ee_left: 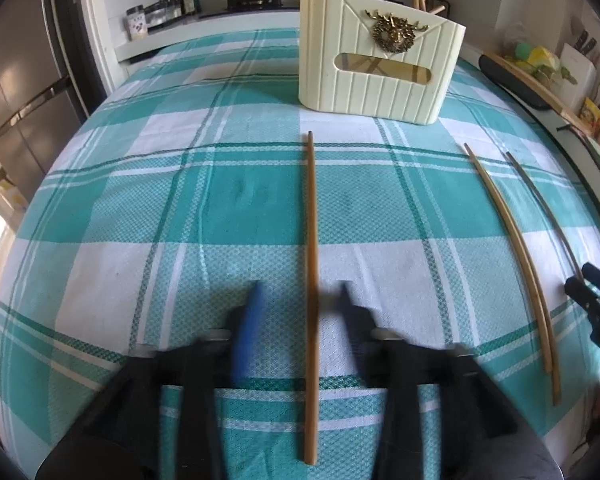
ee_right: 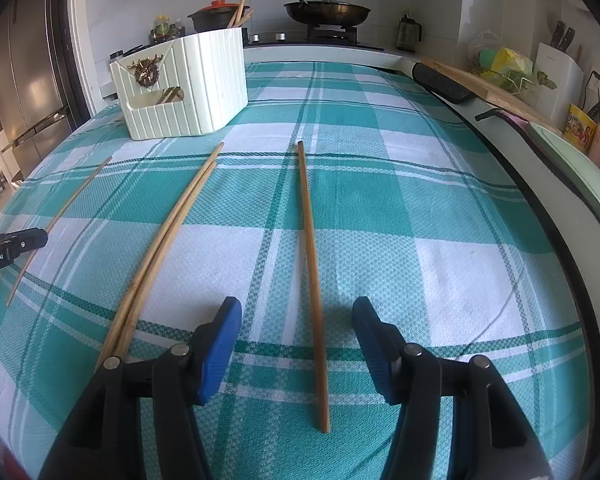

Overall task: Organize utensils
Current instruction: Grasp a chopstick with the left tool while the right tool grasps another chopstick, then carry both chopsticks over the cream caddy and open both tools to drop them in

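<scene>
Chopsticks (ee_left: pixel 310 280) lie flat on your cloth (ee_left: pixel 140 200); both your grippers, left (ee_left: pixel 300 292) and right (ee_right: pixel 297 312), sit spread, each straddling 1 stick untouched.

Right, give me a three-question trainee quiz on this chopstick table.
1. How many chopsticks lie loose on the checked cloth?
2. True or false: the right gripper is clamped shut on a spoon.
3. What lies between the open jaws of the left gripper? A) one chopstick B) a fork C) nothing

Key: 1. Four. 2. False: its jaws stand open, with a chopstick lying between them. 3. A.
</scene>
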Available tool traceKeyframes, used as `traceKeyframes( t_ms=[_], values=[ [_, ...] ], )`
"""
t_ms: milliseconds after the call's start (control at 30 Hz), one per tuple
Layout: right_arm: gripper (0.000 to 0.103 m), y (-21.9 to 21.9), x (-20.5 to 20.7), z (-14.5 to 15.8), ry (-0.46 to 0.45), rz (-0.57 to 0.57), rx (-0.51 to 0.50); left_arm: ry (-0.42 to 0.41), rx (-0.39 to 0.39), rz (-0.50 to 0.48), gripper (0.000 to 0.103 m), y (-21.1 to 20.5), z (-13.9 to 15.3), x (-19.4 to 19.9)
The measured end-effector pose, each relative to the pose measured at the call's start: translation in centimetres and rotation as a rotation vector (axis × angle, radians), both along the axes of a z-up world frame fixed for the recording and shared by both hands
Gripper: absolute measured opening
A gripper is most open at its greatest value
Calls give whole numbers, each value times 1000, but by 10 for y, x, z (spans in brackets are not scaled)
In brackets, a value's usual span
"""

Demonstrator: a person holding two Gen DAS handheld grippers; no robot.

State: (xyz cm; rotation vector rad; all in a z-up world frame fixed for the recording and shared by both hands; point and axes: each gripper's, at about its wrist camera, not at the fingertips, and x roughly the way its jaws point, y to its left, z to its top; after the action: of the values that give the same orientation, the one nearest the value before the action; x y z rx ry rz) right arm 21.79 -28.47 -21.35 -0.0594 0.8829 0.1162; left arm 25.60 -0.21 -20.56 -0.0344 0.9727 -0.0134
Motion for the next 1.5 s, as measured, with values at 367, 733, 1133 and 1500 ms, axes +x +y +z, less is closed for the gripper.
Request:
traceKeyframes(
  t_ms=[367, 733, 1133, 1500],
  values=[
    [59, -7, 7, 9, 149, 93, 30, 141, -132, -127, 77, 26, 5, 20],
    [59, -4, 67, 8, 339, 188, -71, 193, 9, -186, 76, 21, 0, 67],
    [21, 13, 167, 8, 328, 88, -17, 226, 34, -134, 6, 10, 1, 128],
    [6, 0, 146, 73, 135, 56, 171, -56, -80, -137, 4, 25, 77, 83]
  ],
)
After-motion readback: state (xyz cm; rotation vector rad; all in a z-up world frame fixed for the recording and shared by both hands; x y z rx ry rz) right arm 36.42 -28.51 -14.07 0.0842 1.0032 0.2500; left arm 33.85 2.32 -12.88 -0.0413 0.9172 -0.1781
